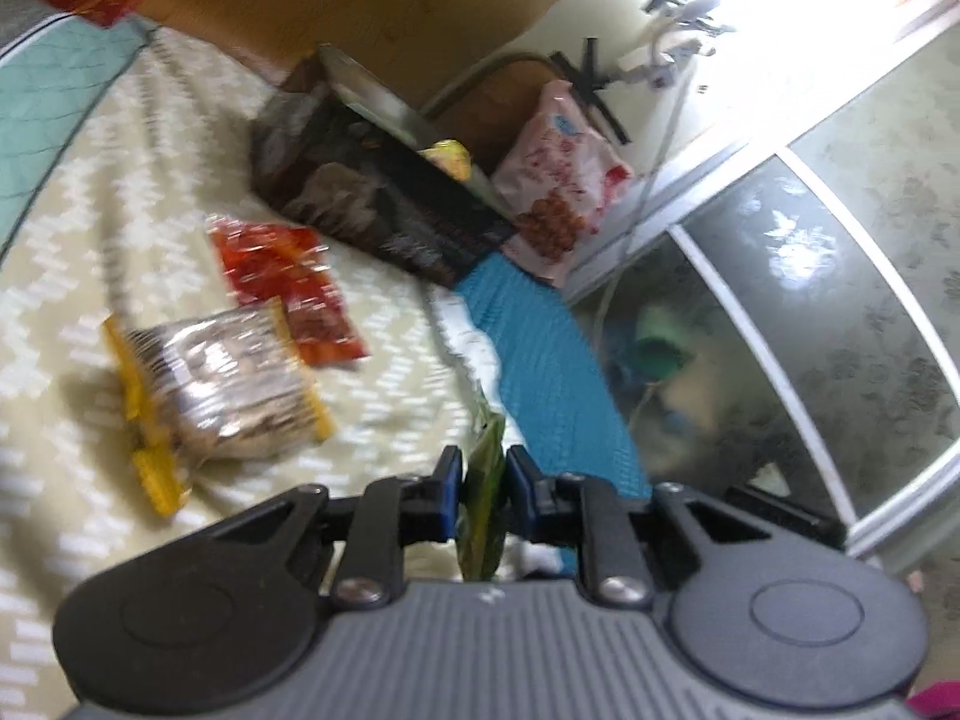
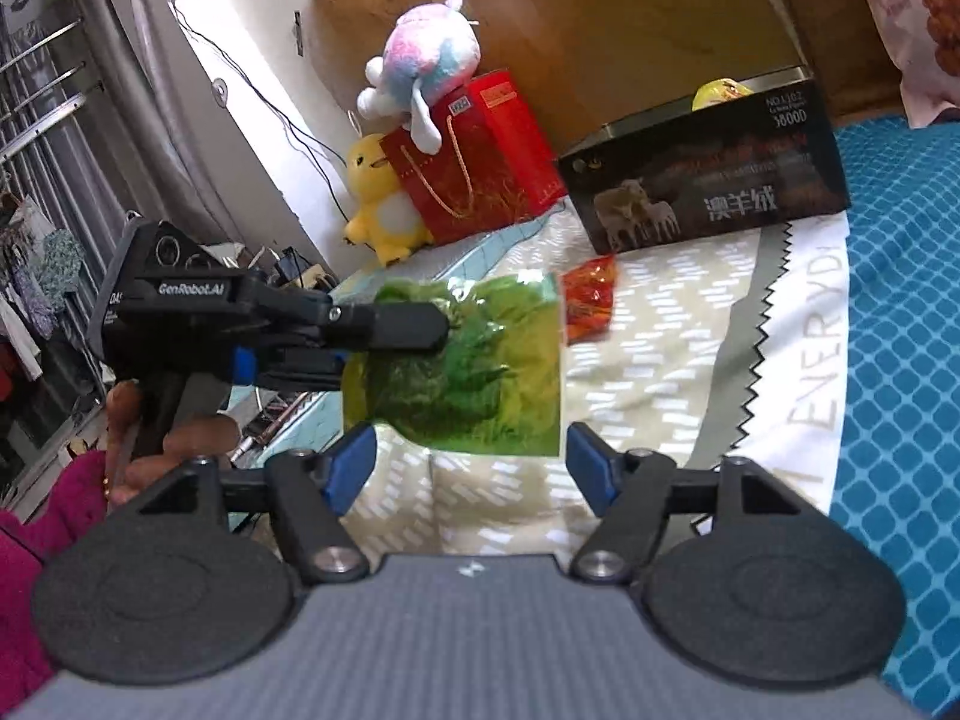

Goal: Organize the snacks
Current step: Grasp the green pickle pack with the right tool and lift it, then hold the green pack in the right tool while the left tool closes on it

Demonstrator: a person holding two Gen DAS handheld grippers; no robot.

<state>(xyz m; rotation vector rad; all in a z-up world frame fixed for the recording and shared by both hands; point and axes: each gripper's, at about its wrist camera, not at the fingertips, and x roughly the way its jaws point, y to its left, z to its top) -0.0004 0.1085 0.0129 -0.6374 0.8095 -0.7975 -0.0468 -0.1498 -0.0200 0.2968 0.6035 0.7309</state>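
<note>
The green packet (image 2: 474,366) hangs at frame centre above the bedcover (image 2: 660,324), pinched at its left edge by the left gripper (image 1: 485,483). The right gripper (image 2: 471,468) stands wide, empty, below it. Judged light, thin, crinkly and slippery — best gripped at a sealed edge.

Loose packets counted on the bedcover: one red (image 1: 288,282), one silver-and-yellow (image 1: 222,384). One dark box (image 2: 708,180), upper right.

Snack packets (image 1: 222,372) lie scattered on a bed (image 2: 660,312).
A box (image 2: 708,180) sits behind them, with a gift bag (image 2: 474,162) and plush toys (image 2: 414,72) to its left.
</note>
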